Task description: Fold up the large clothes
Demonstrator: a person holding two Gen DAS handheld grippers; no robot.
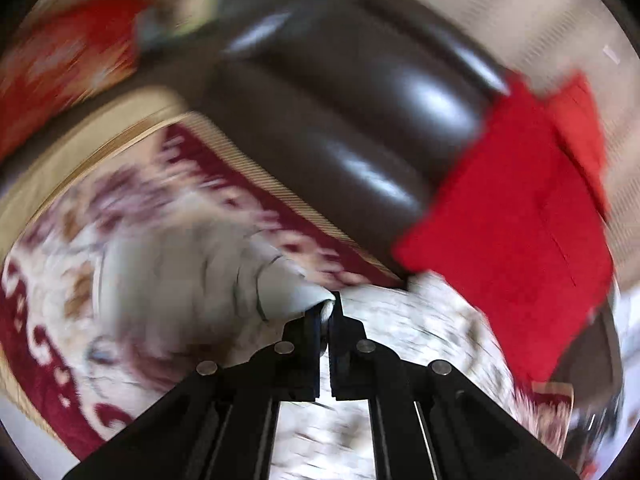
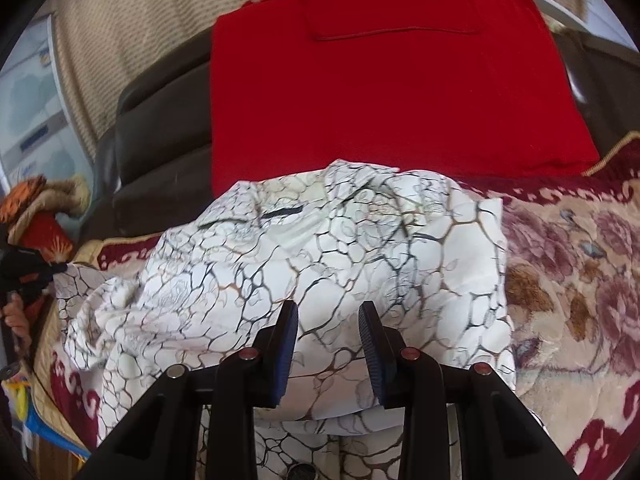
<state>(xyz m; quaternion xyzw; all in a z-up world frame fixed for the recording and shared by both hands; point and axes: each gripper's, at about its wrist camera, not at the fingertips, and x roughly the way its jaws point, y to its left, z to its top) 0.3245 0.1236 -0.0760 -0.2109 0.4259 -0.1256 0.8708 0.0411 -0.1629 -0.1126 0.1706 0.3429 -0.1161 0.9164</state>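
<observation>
— Left gripper [image 1: 329, 312]?
— Clenched tight, black fingers [image 1: 306, 344] pinching a bunched point of the white garment [image 1: 276, 284], cloth pulled up into a cone at the fingertips. Whole left view smeared with blur.

— Right gripper [image 2: 328, 320]?
— Partly spread, blue-padded fingers [image 2: 286, 352] standing apart, nothing pinched between them. Poised just over the garment [image 2: 320, 256]; contact with the cloth impossible to judge.

— Where is the garment?
— Spread in a crumpled heap on a floral blanket [image 2: 572, 272], cream with mauve roses and a dark red scrolled border. White fabric printed with a black and tan crackle pattern, collar end toward the far edge of the blanket, one rumpled part trailing toward its left edge.

— Beyond the far edge?
— Red cushion [image 2: 384, 92] leaning on a dark brown leather backrest [image 2: 160, 128], its lower edge touching the garment's collar end. Beige textured curtain [image 2: 132, 28] behind.

— Same things in the left view?
— Yes: red cushion [image 1: 508, 208] at right, shiny brown leather [image 1: 360, 112] across the middle, blanket [image 1: 60, 280] below.
</observation>
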